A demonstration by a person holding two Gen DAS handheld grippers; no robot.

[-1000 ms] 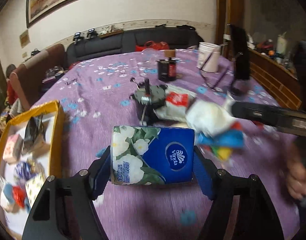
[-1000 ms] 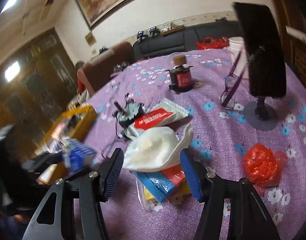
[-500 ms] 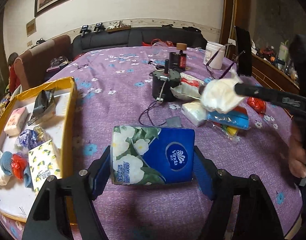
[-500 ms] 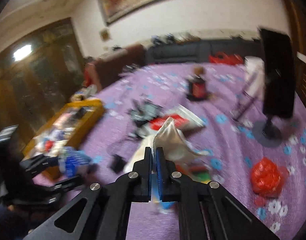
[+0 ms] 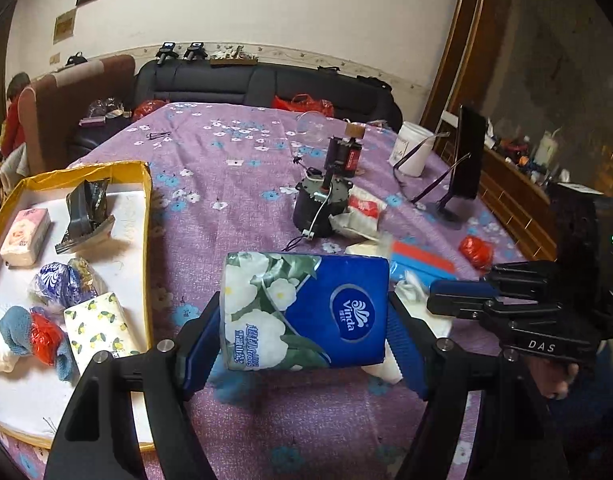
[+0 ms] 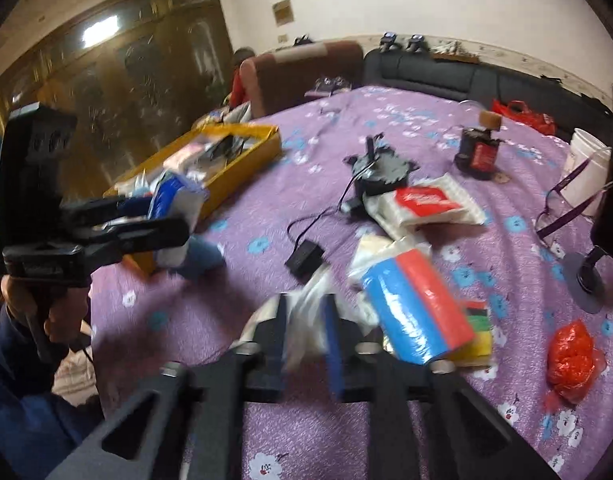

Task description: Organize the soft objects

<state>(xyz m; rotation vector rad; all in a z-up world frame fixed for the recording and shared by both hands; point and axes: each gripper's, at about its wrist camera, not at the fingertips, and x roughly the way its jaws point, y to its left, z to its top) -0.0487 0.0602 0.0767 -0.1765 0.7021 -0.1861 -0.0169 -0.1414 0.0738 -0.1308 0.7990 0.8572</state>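
Purple tablecloth [image 5: 234, 184]; left tool [image 5: 302, 332] clamps tissue pack [image 5: 306, 312]; right tool [image 6: 306, 332] opening around white bag [image 6: 306, 320].

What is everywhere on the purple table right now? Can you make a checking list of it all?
Surface: round table under a purple flowered cloth.
Job's things: blue tissue pack between the left gripper's fingers; yellow-rimmed tray already holds small tissue packs, a blue sock and wrappers; white soft bag between the right gripper's fingers, blurred.
Clutter: small motor, dark bottle, white cup, glasses, red bag, blue and red pack.
Grippers: left gripper clamps the tissue pack; right gripper jaws are opening around the white bag.
Cables: black wire from the motor to a small black box.
Surroundings: dark sofa, framed picture, wooden cabinet.
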